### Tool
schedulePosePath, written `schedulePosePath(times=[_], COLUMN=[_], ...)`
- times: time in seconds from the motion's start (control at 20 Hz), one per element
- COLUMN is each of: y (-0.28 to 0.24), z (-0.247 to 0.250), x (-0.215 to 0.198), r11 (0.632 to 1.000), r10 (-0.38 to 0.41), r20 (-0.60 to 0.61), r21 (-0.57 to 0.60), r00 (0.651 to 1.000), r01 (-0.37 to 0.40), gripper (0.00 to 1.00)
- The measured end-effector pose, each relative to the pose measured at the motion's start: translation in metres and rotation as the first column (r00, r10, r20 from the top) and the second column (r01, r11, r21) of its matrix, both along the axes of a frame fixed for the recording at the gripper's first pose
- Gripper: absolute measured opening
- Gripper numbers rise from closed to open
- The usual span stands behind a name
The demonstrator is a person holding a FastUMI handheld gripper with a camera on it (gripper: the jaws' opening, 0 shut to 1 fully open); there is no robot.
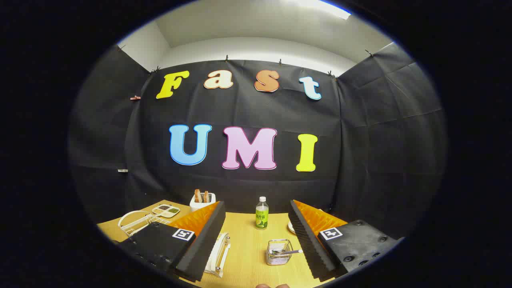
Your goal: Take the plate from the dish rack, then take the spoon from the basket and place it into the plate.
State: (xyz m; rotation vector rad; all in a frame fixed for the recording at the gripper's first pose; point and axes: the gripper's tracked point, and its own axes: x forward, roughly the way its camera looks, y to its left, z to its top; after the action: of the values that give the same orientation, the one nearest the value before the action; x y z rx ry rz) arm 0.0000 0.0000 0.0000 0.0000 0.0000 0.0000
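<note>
My gripper [256,205] is open, its fingers spread wide above the wooden table [244,264] with nothing between them. A small wire basket [279,252] stands on the table between the fingers, close to the right one, and a metal spoon [289,252] lies across its top. Beyond the left finger sits a white wire dish rack [135,222] with a round white rim rising from it; I cannot tell whether that rim is the plate. The edge of a white dish [291,227] peeks out behind the right finger.
A green-labelled bottle [261,214] stands ahead between the fingertips. A white toaster [202,201] with toast and a divided snack tray [166,210] sit at the back left. A white holder with metal bars [219,253] lies beside the left finger.
</note>
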Motion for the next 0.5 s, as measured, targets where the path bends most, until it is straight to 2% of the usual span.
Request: schedulePosePath(times=[0.5], y=[0.012], z=[-0.015], x=[-0.009], r11=[1.000], r10=[0.021], r20=[-0.046], r21=[-0.011], r00=[0.999], r01=[-0.021], gripper=[0.97])
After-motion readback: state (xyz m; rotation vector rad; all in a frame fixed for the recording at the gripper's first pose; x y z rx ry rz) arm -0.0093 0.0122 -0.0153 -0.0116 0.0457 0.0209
